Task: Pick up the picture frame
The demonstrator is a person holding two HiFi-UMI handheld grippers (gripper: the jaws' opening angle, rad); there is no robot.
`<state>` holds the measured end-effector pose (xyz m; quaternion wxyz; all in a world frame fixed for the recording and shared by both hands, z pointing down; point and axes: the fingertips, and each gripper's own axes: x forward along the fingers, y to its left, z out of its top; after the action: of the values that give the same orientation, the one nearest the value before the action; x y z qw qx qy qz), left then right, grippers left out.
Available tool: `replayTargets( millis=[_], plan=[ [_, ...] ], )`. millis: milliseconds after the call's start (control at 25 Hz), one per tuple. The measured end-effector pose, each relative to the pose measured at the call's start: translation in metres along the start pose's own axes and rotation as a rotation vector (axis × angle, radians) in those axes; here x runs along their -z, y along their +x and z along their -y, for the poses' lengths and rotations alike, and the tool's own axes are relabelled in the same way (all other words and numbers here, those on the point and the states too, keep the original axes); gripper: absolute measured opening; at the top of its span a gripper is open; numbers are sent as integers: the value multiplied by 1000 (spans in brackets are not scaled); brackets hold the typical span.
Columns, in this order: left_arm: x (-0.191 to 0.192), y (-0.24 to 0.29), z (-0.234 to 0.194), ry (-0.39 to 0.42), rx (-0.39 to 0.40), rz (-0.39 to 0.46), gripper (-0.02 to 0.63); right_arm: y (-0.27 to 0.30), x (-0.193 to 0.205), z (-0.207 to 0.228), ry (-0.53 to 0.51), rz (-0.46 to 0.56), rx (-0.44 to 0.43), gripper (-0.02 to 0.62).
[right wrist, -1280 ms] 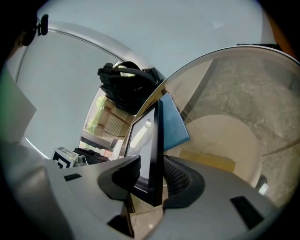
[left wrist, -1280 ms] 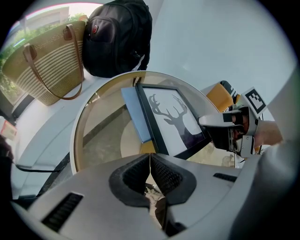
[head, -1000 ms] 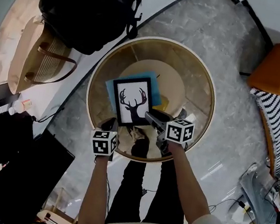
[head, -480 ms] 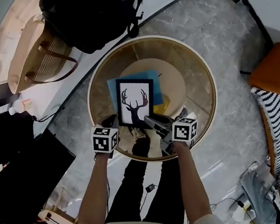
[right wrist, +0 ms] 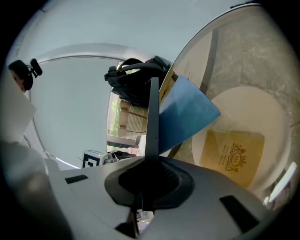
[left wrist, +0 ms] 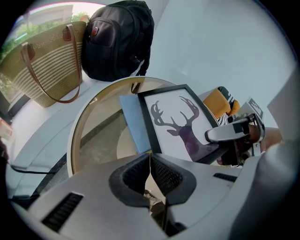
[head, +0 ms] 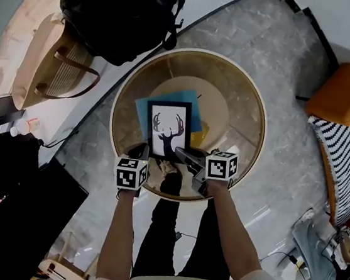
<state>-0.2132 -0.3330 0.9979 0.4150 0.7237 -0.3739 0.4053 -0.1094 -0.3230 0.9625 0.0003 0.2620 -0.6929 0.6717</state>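
The picture frame (head: 168,131), black-edged with a deer print, sits over a blue sheet (head: 167,103) on the round glass table (head: 120,98). My right gripper (head: 183,153) holds its near right edge. In the right gripper view the frame (right wrist: 153,108) runs edge-on into the closing jaws of that gripper (right wrist: 151,164), whose pads press on it. My left gripper (head: 140,154) is at the frame's near left corner. In the left gripper view its pads (left wrist: 150,157) meet with nothing between them, and the frame (left wrist: 180,124) starts just beyond the tips.
A yellow card (right wrist: 232,154) lies on the table under the blue sheet (right wrist: 185,112). A black backpack (head: 121,12) and a straw tote (head: 45,63) stand beyond the table's left side. An orange chair (head: 345,94) is at the right. A flat black case (head: 20,212) lies at lower left.
The right gripper's jaws have closed on the frame's near right edge and risen a little. The frame now looks narrower and tilted. The left gripper has stayed at the near left corner.
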Motion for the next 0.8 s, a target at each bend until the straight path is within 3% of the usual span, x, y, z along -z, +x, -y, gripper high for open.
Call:
replayTargets(
  millis=[240, 600, 800],
  plan=[
    [-13, -19, 23, -15, -30, 67, 21, -13, 6, -10, 47, -3, -25, 50],
    [-12, -52, 96, -88, -65, 147, 21, -80, 6, -34, -63, -132, 11, 49],
    [-15, -91, 138, -116, -96, 191, 21, -114, 5, -72, -116, -162, 0, 49]
  ],
)
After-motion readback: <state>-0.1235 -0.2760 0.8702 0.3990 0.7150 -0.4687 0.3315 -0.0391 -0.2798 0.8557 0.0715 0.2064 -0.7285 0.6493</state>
